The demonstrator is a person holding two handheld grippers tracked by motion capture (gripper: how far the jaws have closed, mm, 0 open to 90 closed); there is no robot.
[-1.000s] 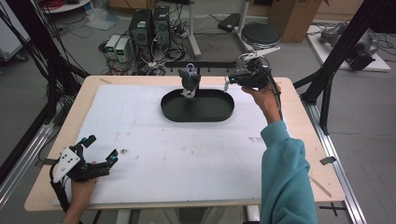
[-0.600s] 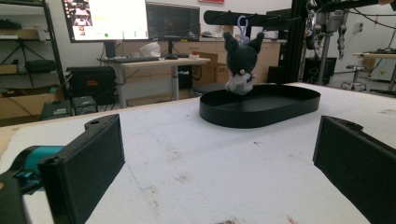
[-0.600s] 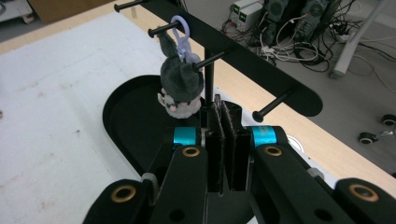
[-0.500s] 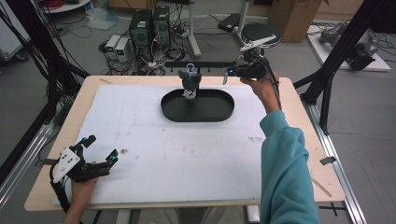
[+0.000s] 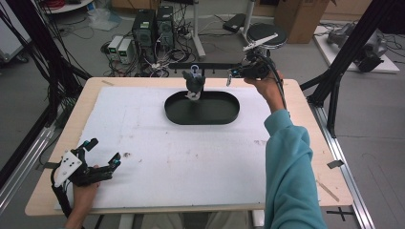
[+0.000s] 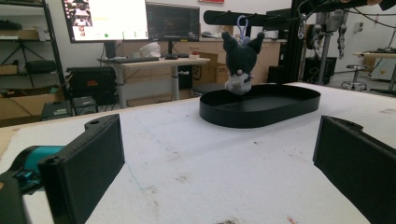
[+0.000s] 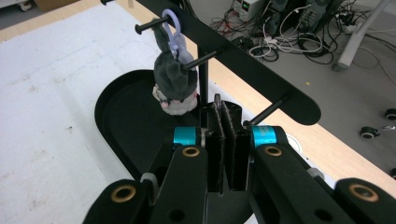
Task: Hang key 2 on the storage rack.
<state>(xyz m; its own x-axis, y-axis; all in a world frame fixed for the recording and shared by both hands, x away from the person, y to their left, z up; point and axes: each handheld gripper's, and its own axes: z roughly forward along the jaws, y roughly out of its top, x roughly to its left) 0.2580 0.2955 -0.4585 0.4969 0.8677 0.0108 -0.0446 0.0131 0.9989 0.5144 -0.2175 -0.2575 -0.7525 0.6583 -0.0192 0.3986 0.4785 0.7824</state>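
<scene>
Plush keyring on rack

Right tool (image 5: pixel 228 75): jaws pressed together, empty, raised beside black peg rack (image 7: pixel 243 70). Dark grey plush keyring (image 5: pixel 194 82) hangs from rack peg over black oval tray (image 5: pixel 224 113). Left tool (image 5: pixel 102 152): jaws spread, resting on table (image 5: pixel 191 157).

The setting is a robotics lab or research workshop, arranged for recording tabletop work. The table (image 5: pixel 305 95) is a plywood bench covered with a white sheet (image 5: pixel 157 143), enclosed by a black metal frame (image 5: pixel 356 47) that carries cables. On the grey floor behind it stand computer towers (image 5: pixel 153 26) with power bricks and tangled wiring (image 5: pixel 165 59), a round stool (image 5: pixel 265 33) and cardboard boxes (image 5: pixel 298 14). The left gripper view shows office-style furnishing: two monitors (image 6: pixel 135 21) on a desk (image 6: pixel 154 63), a metal shelf (image 6: pixel 28 56) with stored equipment, and more boxes (image 6: pixel 18 105) along the wall.
</scene>
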